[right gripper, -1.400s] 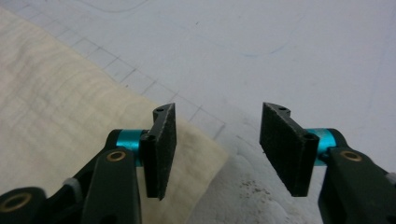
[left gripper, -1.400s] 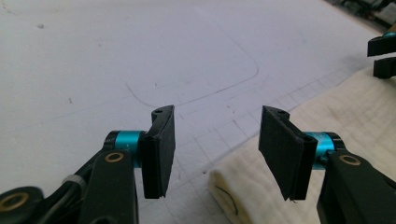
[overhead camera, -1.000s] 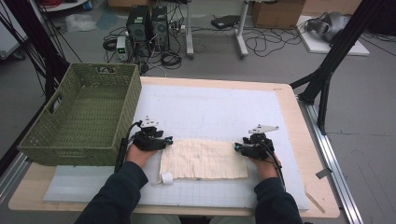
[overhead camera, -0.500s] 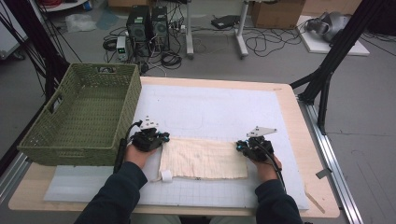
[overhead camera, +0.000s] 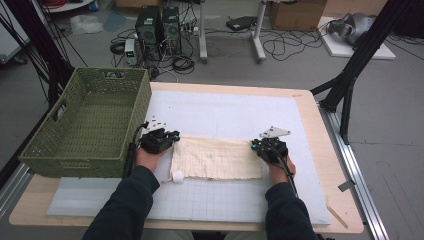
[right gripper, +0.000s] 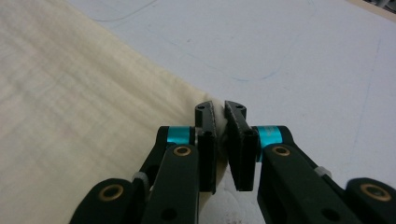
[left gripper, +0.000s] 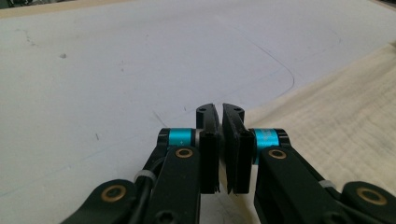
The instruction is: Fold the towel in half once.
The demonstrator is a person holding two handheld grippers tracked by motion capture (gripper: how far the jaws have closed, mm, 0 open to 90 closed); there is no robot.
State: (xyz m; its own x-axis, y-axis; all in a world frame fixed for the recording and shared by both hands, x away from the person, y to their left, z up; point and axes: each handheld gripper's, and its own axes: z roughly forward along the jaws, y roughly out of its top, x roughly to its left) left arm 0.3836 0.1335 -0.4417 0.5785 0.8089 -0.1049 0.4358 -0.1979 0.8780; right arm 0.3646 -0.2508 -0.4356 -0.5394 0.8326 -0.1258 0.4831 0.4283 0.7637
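At the left of the high view a green woven basket (overhead camera: pixel 85 127) stands on the wooden table (overhead camera: pixel 320 150), its right wall at the edge of the white mat (overhead camera: pixel 225 112); just right of it, left of centre, the left gripper (overhead camera: pixel 167 138) sits at the left far corner of the cream cloth (overhead camera: pixel 215 159); in the left gripper view its jaws are pressed together at the cloth's corner (left gripper: pixel 327 126), having just closed, clenched on that edge; the cloth lies flat across the middle of the mat, a small white tag (overhead camera: pixel 177 176) at its lower left; right of centre the right gripper (overhead camera: pixel 261 146) pinches the cloth's right far corner (right gripper: pixel 93 116), a fold caught between its jaws, which have just closed.
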